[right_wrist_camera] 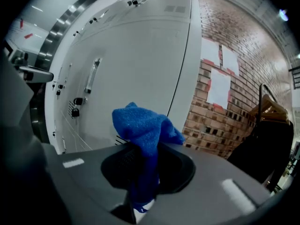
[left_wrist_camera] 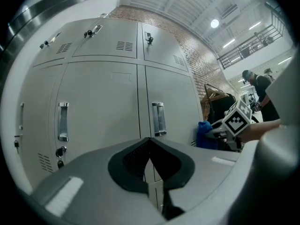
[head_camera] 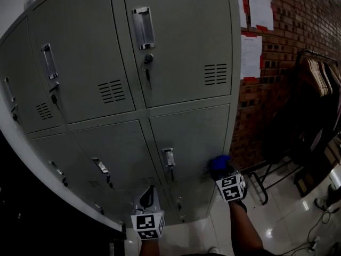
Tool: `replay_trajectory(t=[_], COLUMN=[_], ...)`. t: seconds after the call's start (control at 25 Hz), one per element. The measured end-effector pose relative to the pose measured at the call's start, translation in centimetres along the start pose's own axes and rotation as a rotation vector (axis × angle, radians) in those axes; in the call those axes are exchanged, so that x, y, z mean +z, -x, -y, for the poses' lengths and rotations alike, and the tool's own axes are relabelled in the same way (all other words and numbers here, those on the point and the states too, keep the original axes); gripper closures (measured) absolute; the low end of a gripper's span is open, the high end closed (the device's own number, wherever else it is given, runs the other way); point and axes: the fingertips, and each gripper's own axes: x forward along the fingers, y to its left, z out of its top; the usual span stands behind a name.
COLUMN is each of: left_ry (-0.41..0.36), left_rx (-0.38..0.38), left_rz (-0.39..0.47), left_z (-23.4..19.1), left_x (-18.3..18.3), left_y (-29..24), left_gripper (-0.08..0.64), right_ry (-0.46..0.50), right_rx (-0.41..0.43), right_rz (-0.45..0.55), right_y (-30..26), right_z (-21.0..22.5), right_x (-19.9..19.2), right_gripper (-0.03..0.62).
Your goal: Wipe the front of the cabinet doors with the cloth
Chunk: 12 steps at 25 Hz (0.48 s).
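Note:
The grey locker cabinet fills the head view, with handled, keyed doors in two rows. A blue cloth sits by the lower right door, near its bottom right corner, with my right gripper shut on it. Whether the cloth touches the door I cannot tell. In the right gripper view the cloth bunches up out of the right gripper. My left gripper is shut and holds nothing, low before the lower middle doors. The left gripper looks at the doors and the cloth.
A brick wall with pinned papers adjoins the cabinet on the right. A rack of hangers and dark clothes stands further right. Cables lie on the glossy floor. A person stands far off.

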Motion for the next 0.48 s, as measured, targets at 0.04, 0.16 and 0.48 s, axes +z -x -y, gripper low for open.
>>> replay_trajectory(t=[0.04,0.16,0.48], left_ry=[-0.001,-0.005,-0.002], left_rx=[0.0,0.005,0.03], left_rz=[-0.003,-0.013,-0.026], left_z=[0.0,-0.1,-1.4], left_x=[-0.1,-0.4,-1.0], left_y=[0.0,0.2,0.7], left_gripper=[0.549,0.549,0.548], right_ry=[0.002,0.003,-0.031], right_rx=[0.001,-0.016,-0.032], right_rz=[-0.016,-0.047,-0.037], right_y=[-0.6,-1.6,-1.7], right_z=[-0.2,-0.5,-0.8], right_x=[-0.5,-1.1,-1.0], right_gripper=[0.531,0.531,0.531])
